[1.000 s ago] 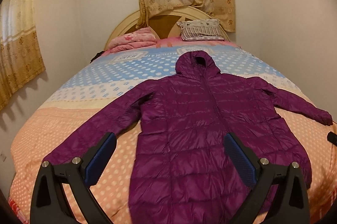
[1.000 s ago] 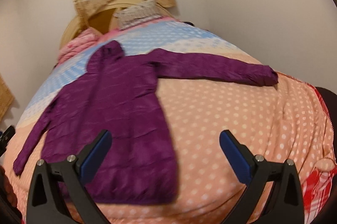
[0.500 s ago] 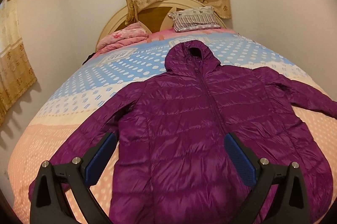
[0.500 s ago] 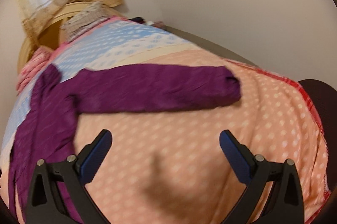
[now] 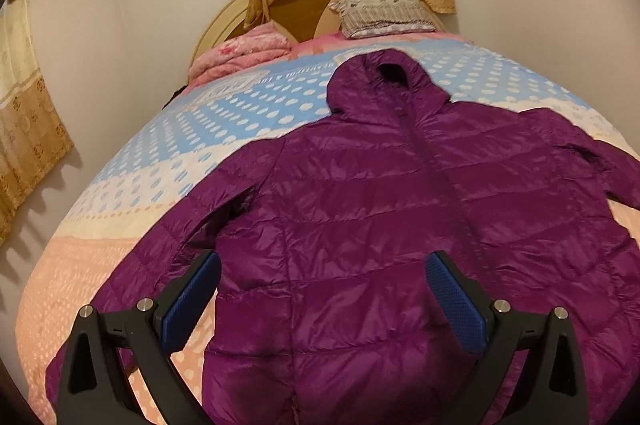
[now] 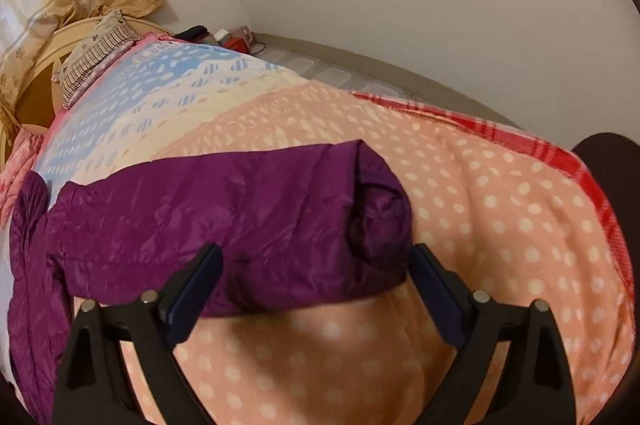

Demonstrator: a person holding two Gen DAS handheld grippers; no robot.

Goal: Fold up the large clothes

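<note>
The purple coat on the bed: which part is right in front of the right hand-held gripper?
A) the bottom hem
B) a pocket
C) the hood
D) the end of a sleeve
D: in the right wrist view, the open right hand-held gripper sits at the cuff end of a sleeve of the purple coat, stretched out flat across the dotted bedspread; the hood lies far off toward the headboard.

Black hand-held gripper (image 5: 320, 289), blue pads (image 5: 456, 305)
</note>
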